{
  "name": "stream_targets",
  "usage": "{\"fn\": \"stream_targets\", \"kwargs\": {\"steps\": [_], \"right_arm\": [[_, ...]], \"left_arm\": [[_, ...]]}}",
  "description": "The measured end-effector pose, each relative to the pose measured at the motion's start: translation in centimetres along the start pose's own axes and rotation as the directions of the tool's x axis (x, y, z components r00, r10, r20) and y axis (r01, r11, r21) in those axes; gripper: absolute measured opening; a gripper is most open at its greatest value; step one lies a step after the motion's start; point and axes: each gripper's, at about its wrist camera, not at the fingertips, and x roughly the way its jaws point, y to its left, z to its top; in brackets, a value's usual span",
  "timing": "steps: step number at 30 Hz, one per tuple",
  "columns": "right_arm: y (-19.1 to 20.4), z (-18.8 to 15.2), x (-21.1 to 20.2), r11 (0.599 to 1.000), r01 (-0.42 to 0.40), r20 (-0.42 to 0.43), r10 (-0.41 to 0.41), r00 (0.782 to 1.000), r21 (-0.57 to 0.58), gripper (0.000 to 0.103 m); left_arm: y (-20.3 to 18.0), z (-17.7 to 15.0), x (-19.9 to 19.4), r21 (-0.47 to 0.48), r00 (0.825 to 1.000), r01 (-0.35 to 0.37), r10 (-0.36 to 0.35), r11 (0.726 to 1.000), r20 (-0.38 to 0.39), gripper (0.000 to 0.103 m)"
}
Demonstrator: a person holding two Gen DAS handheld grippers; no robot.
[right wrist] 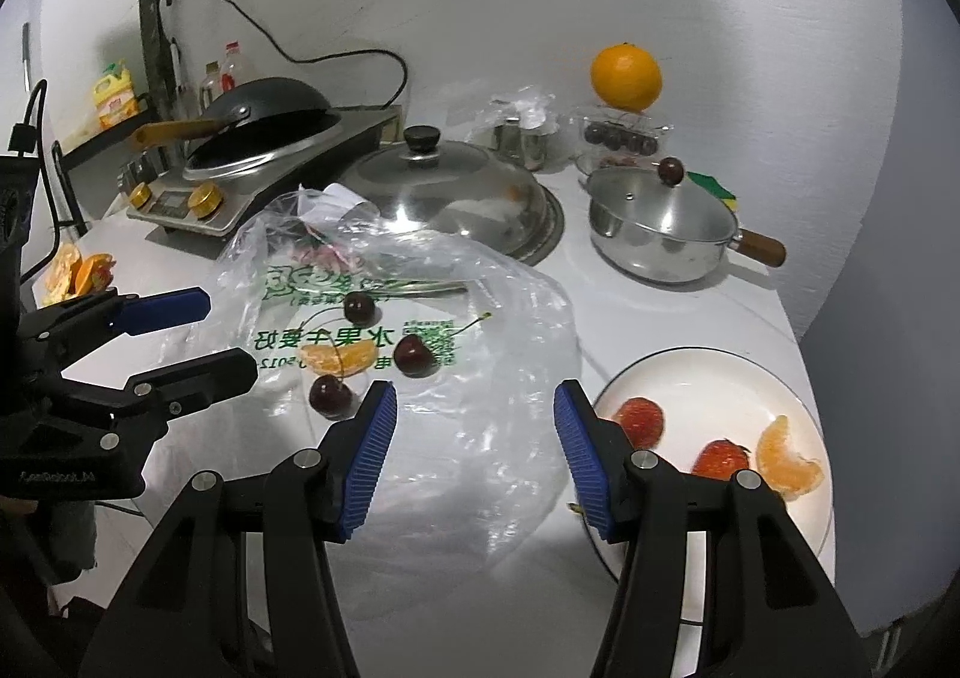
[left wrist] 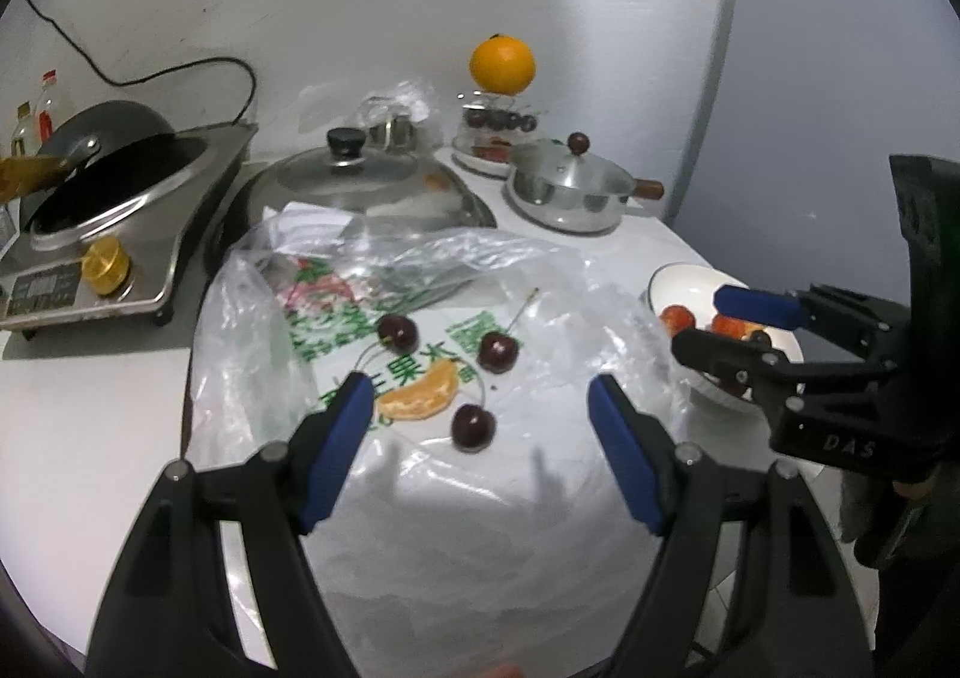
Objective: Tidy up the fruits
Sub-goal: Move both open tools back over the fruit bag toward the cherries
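Both grippers stand part open with nothing between their jaws: the left gripper (left wrist: 477, 414) hovers over the printed plastic bag (left wrist: 420, 366), and the right gripper (right wrist: 474, 438) hangs between that bag and the white plate (right wrist: 714, 372).

From the right wrist view, the plate lies at four o'clock of the bag and already carries two strawberries (right wrist: 642, 420) and an orange segment (right wrist: 789, 459). Three cherries (left wrist: 474, 427) and one more orange segment (left wrist: 420, 397) lie loose on the bag, the nearest cherry just ahead of the left jaws at twelve o'clock.

I judge the step in hand to be picking that cherry. To do it well, lower straight over the round body, not the stem, close gently so it neither rolls nor bruises, and keep the pads off the slippery film, which could lift with the fruit.
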Motion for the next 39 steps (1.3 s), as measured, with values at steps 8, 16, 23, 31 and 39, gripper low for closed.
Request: {"fn": "stream_targets", "kwargs": {"steps": [8,16,23,31,39], "right_arm": [[1.6,0.1,1.6,0.999,-0.029,-0.026,0.029,0.999,-0.016,0.058],[3.4,0.1,3.8,0.997,-0.068,-0.061,0.066,0.996,-0.032,0.058],[4.7,0.2,5.7,0.994,-0.098,-0.091,0.094,0.991,-0.040,0.058],[6.1,0.4,7.6,0.990,-0.127,-0.120,0.119,0.986,-0.055,0.058],[7.1,0.2,9.8,0.985,-0.160,-0.159,0.149,0.976,-0.061,0.058]], "left_arm": [[1.9,-0.4,0.3,-0.030,1.000,-0.014,0.013,0.999,-0.005,0.075],[4.0,-0.6,0.6,-0.047,0.999,-0.042,0.042,0.998,-0.009,0.075],[5.4,-1.0,1.0,-0.060,0.998,-0.054,0.053,0.997,-0.021,0.075],[6.5,-1.4,1.5,-0.065,0.997,-0.072,0.071,0.995,-0.029,0.075],[7.1,-1.6,1.9,-0.057,0.994,-0.104,0.102,0.993,-0.028,0.075]]}}
